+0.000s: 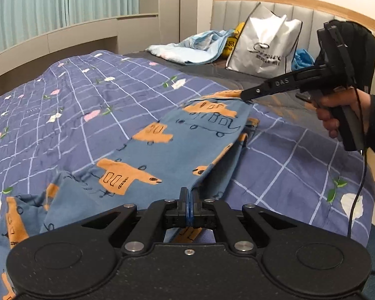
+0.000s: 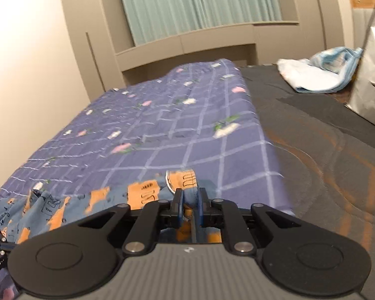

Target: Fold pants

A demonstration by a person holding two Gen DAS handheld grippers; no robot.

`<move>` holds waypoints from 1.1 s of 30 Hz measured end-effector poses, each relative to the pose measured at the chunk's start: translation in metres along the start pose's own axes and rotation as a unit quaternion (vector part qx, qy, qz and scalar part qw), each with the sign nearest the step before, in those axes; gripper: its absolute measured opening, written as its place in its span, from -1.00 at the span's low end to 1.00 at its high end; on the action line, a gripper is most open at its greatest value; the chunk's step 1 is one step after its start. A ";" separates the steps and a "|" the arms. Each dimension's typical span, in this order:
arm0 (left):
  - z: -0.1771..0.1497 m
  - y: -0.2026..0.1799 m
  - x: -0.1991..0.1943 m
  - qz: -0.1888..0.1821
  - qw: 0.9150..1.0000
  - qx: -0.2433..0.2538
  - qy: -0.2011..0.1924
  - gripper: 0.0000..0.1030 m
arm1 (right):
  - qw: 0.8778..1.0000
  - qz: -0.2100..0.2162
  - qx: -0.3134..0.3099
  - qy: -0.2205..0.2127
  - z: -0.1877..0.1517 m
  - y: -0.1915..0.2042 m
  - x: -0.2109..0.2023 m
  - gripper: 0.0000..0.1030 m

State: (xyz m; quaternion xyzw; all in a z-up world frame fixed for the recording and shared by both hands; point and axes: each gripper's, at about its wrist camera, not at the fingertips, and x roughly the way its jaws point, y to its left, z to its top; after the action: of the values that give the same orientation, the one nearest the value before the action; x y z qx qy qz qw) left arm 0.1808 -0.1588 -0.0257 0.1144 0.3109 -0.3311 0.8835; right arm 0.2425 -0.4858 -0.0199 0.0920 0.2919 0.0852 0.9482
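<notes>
Blue patterned pants (image 1: pixel 187 135) stretch lengthwise between both grippers: left gripper (image 1: pixel 189 197) clamps near end, right gripper (image 2: pixel 190 200) pinches far edge.

Teal curtains (image 2: pixel 197 5), padded headboard (image 1: pixel 300 12), checked quilt (image 1: pixel 62 105), cream walls.

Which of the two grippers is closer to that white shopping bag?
Right. The right gripper grips the pants near the white bag; the left gripper grips them farther away.
</notes>
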 end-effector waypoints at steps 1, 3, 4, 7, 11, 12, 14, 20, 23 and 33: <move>-0.001 -0.001 0.003 0.000 1.000 0.001 0.004 -1.00 | 1.000 -0.003 0.003 0.006 -0.004 -0.003 0.000 -0.76; -0.005 -0.002 0.008 0.002 1.000 0.001 0.014 -1.00 | 1.000 0.001 0.008 0.023 -0.012 -0.008 0.004 -0.75; -0.007 -0.001 0.010 0.003 1.000 -0.002 0.019 -1.00 | 1.000 0.002 0.004 0.031 -0.015 -0.008 0.006 -0.73; -0.012 0.004 0.011 0.003 0.999 -0.022 0.024 -0.82 | 0.999 0.005 -0.004 0.037 -0.018 -0.008 0.009 -0.50; -0.013 0.010 0.005 0.000 0.999 -0.047 0.014 -0.42 | 0.999 0.021 -0.003 0.032 -0.007 -0.010 0.014 -0.06; -0.013 0.010 0.002 0.001 0.999 -0.051 0.010 -0.33 | 0.999 0.021 -0.002 0.033 -0.004 -0.011 0.017 0.01; -0.013 0.009 -0.003 0.006 0.998 -0.060 0.000 -0.10 | 0.999 0.021 0.004 0.038 0.001 -0.015 0.026 0.05; -0.018 0.013 -0.023 0.031 0.994 -0.099 -0.030 0.40 | 0.996 0.029 0.017 0.082 0.006 -0.021 0.065 0.00; -0.021 0.020 -0.031 0.050 0.990 -0.124 -0.039 0.42 | 0.996 0.033 0.011 0.086 0.002 -0.015 0.067 -0.49; -0.028 0.048 -0.072 0.104 0.980 -0.156 -0.072 0.43 | 1.000 -0.005 -0.007 0.017 0.009 -0.006 0.014 -0.75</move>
State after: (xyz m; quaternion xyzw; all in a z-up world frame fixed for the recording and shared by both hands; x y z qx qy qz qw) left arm 0.1569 -0.0744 -0.0031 -0.0171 0.2807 -0.1920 0.9403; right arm 0.2595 -0.4894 -0.0216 0.0822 0.3081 0.0837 0.9441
